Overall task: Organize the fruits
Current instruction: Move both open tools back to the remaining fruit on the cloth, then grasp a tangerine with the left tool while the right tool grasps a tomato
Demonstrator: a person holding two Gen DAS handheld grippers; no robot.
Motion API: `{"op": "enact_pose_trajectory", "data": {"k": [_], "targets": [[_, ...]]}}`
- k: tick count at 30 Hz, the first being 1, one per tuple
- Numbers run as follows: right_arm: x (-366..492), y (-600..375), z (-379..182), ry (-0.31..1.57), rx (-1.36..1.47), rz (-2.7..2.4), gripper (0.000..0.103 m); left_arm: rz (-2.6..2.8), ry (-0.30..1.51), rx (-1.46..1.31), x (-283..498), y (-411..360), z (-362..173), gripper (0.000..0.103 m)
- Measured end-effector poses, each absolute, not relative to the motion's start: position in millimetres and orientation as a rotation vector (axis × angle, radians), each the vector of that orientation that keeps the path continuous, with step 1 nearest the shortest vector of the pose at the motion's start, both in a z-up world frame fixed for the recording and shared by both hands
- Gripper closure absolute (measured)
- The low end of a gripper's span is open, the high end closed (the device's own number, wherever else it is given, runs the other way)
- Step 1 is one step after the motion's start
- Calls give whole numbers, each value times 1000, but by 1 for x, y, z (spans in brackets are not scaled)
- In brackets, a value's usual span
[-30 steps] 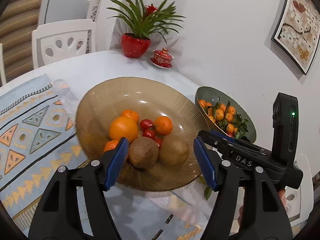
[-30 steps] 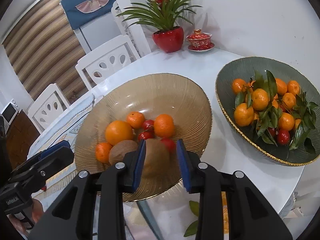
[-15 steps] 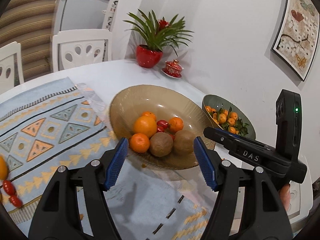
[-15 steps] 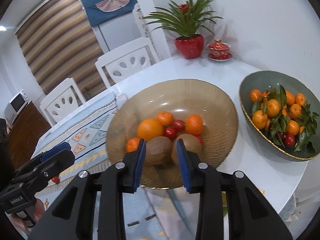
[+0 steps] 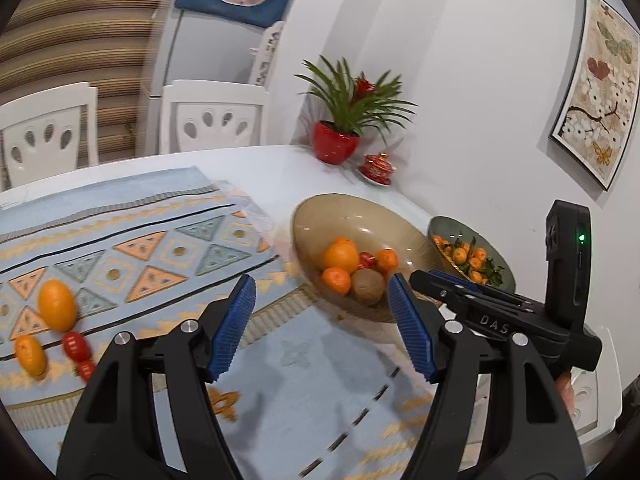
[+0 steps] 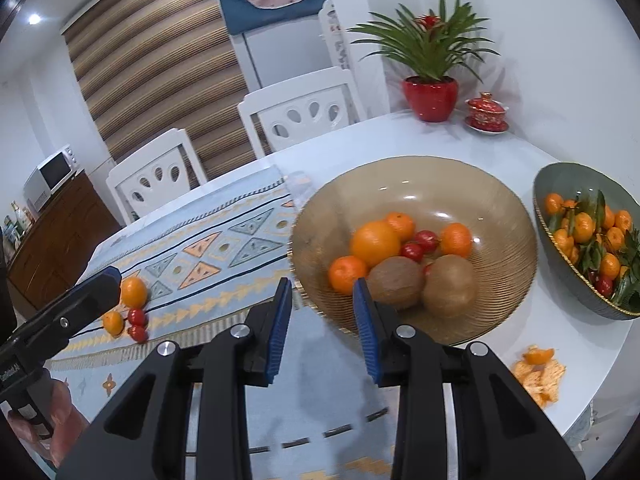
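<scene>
A wide amber glass bowl (image 6: 500, 184) (image 5: 316, 216) holds oranges, small red fruits and two brown kiwis (image 6: 394, 282). On the patterned cloth lie a loose orange (image 5: 57, 305) (image 6: 133, 292), a smaller mandarin (image 5: 29, 355) (image 6: 113, 322) and two red fruits (image 5: 75, 345) (image 6: 137, 317). My left gripper (image 5: 322, 322) is open and empty above the cloth, left of the bowl. The right gripper (image 6: 322, 310) is also open and empty, just before the bowl's near rim. In the left wrist view, the right gripper's body (image 5: 496, 312) covers part of the bowl's right side.
A green bowl (image 6: 568, 184) (image 5: 504, 268) of leafy mandarins stands right of the amber one. Orange peel (image 6: 538, 372) lies near the table's right edge. A red potted plant (image 6: 430, 98) and a red lidded cup (image 6: 486, 114) sit at the back. White chairs (image 6: 300, 120) ring the table.
Both grippers have drawn back and swung left from the amber bowl. The right one's fingers have opened wider. The loose fruit on the cloth has come into view.
</scene>
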State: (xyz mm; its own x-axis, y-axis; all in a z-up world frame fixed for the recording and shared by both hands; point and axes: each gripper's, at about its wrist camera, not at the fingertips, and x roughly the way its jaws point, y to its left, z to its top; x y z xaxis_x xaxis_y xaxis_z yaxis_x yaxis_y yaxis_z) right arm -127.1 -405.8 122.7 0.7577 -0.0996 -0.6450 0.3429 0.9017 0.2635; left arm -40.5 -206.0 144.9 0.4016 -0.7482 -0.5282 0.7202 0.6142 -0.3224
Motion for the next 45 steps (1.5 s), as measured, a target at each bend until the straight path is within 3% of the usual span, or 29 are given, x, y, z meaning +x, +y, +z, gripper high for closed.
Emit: {"op": "enact_pose_trajectory", "data": {"k": [18,24,34,37,39,45], "targets": [[-54,-277,119,747,257,-9,69,-636,598,-253,12,-19,167,30],[-23,-231,107,795,204,90,68,-501,639,-323,43,24,144,30],[32,-170,41,924,141,251,67,-387,841,-186,84,3,46,31],[34,-164,29,917,132,255,65,-366,847,-133,86,-2,40,30],[36,-164,22,922,148,253,59,-343,844,-90,84,-7,36,30],[36,-157,20,914,100,244,59,-318,853,-11,83,-16,28,30]]}}
